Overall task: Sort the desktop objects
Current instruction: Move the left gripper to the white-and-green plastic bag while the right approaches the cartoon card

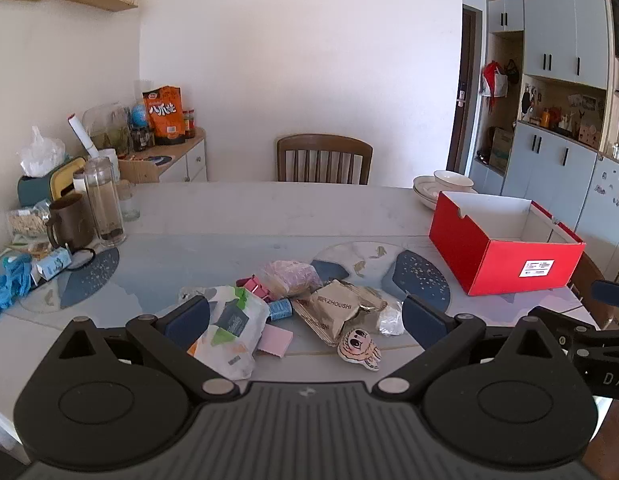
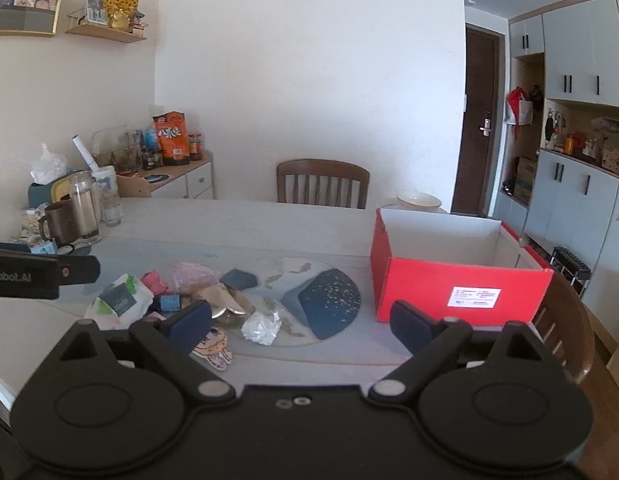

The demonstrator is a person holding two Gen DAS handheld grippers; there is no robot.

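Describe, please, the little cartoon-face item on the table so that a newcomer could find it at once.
Start at the open red box on the table's right side, then look left to the heap of packets in front. At the heap's near edge, just below the beige snack packet, lies the cartoon-face sticker: flat, big-eyed, the only item with a face.

"ZHOUSHI" on beige snack packet; "Robot.AI" on left gripper's body.

Soft daylight, mild haze, fisheye-bent edges.

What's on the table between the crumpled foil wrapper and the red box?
Only the round fish-print placemat; nothing stands between the foil wrapper and the red box, right wrist view.
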